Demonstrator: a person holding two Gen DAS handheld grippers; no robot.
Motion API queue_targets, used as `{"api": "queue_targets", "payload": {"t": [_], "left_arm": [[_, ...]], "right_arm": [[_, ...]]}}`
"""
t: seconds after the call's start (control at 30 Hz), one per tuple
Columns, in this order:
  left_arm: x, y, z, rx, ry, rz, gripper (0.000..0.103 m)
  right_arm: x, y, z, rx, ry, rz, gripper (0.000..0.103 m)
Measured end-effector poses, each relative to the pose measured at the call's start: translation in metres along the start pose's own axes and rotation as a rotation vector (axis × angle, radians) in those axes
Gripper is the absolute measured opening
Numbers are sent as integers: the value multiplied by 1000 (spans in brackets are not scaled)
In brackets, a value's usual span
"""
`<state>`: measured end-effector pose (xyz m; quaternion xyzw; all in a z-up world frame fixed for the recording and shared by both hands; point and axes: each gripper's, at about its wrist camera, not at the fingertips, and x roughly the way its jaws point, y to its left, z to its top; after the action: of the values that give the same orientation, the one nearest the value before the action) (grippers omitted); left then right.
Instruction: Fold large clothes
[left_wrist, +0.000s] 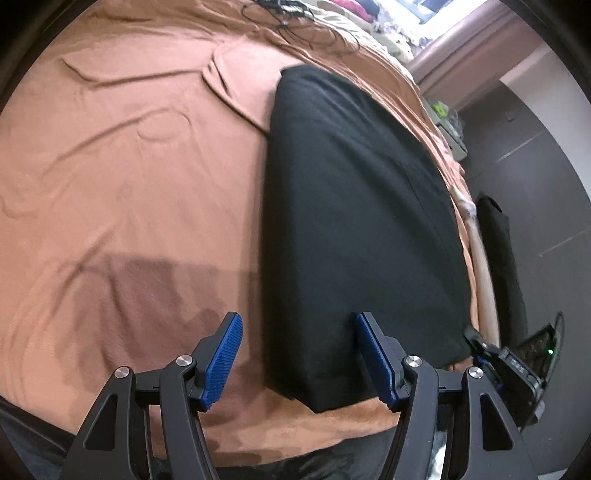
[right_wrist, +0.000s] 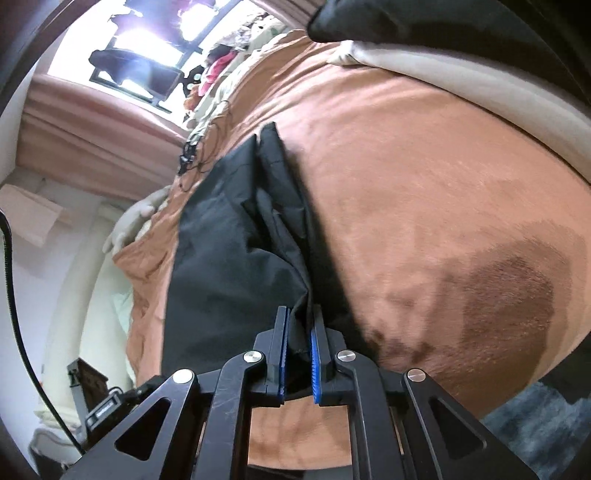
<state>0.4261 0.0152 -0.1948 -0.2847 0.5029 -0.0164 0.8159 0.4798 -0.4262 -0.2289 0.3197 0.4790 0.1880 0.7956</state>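
Note:
A large black garment (left_wrist: 354, 221) lies folded in a long strip on the brown bedsheet (left_wrist: 129, 166). My left gripper (left_wrist: 297, 325) is open, its blue pads either side of the garment's near left edge, holding nothing. In the right wrist view the same black garment (right_wrist: 229, 236) runs away from me, bunched in folds. My right gripper (right_wrist: 300, 314) is shut on a near corner of the garment and lifts it a little off the sheet (right_wrist: 424, 166). The right gripper also shows in the left wrist view (left_wrist: 476, 341) at the garment's near right corner.
Black cables (left_wrist: 288, 14) lie at the far end of the bed. A pile of clothes and pillows (right_wrist: 221, 70) sits near the window. A dark floor (left_wrist: 546, 184) runs along the right bed edge. A beige pillow (right_wrist: 461, 85) lies at the upper right.

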Motion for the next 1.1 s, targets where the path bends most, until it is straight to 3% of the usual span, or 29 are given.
{"api": "queue_targets", "payload": {"t": [0.1,0.2,0.27,0.33,0.53,0.6,0.67,0.73,0.83,1.1], "left_arm": [[2,-3,-4,24,-1,-11,65],[5,-6,-5,37,0,-22,59],[8,-8,-5,43,-5,-7,59],[10,-12,-4,51,-10,3,58],[16,-19,-5,78,-19,19,58],[16,-18,-6,83,-20,19,53],[15,-20,-6,89,-27,22,44],[11,-23,-8,109,-40,31,34],[3,-26,-7,122,-53,42,29],[-25,-15,-25,164,-48,45,27]], "right_arm": [[-1,-1,-3,-5,0,-11,9],[-3,4,-2,-28,2,-34,18],[-5,6,-1,-53,1,-97,53],[-7,8,0,-74,4,-119,60],[4,-4,2,-33,61,-44,60],[6,-4,2,-34,69,-15,50],[6,-3,-1,-41,76,16,27],[3,4,-4,-60,69,25,22],[-2,12,-12,-79,71,35,19],[-15,17,-41,-96,141,86,19]]}}
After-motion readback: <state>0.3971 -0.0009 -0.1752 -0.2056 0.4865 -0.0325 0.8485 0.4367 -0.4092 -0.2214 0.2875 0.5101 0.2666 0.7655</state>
